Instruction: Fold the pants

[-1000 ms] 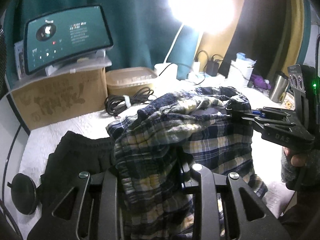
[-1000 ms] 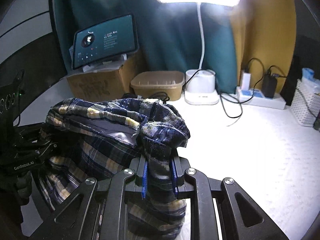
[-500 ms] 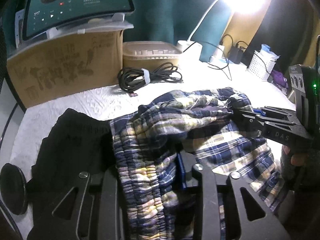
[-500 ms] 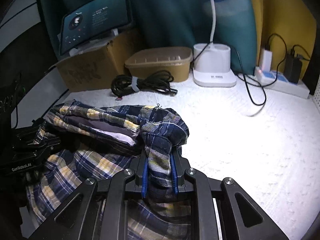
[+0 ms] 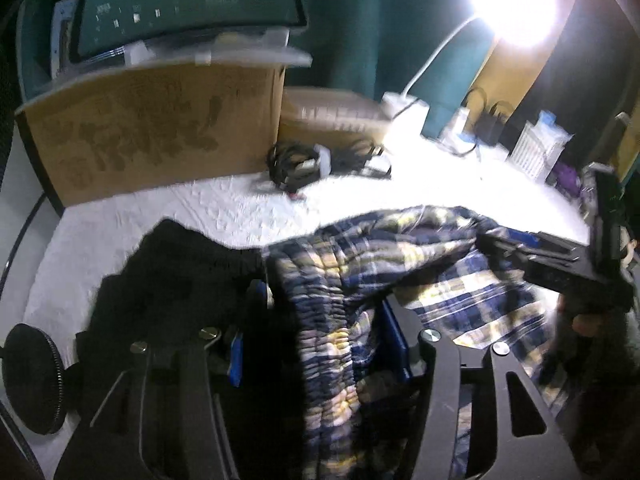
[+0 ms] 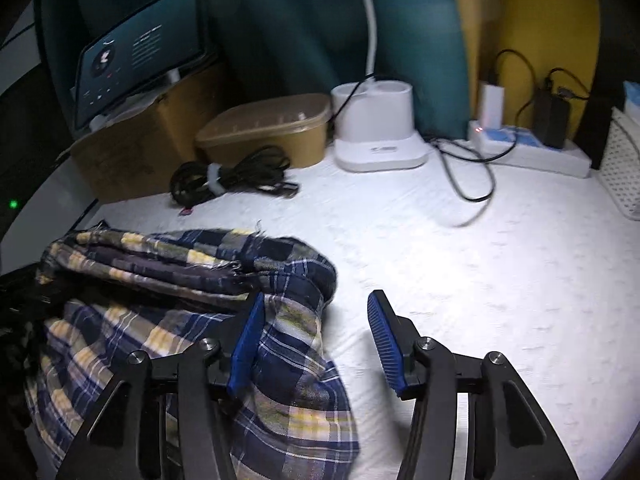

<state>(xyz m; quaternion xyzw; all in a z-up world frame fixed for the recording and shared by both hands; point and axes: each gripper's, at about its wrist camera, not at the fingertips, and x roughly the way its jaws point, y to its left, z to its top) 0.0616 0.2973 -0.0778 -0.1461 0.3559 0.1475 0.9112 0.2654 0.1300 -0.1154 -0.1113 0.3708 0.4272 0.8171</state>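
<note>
Right gripper (image 6: 316,336): blue-padded jaws spread apart, left pad touching cloth. Left gripper (image 5: 324,332): jaws parted, elastic waistband draped between them. Navy-and-yellow plaid cotton pants (image 6: 192,304): folded heap at near left edge of white textured tabletop (image 6: 460,264). Black garment (image 5: 176,272): beside pants. Bundled black cable (image 6: 228,178): far edge.

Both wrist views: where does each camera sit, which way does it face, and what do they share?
Left wrist: rides the left claw, facing across the plaid pants toward the cardboard box; its own fingers and the right claw show.
Right wrist: rides the right claw, facing the lamp base and power strip; its blue pads stand apart, cloth between them.
Shared: pants, cable bundle, box, tablet, white table cover.
</note>
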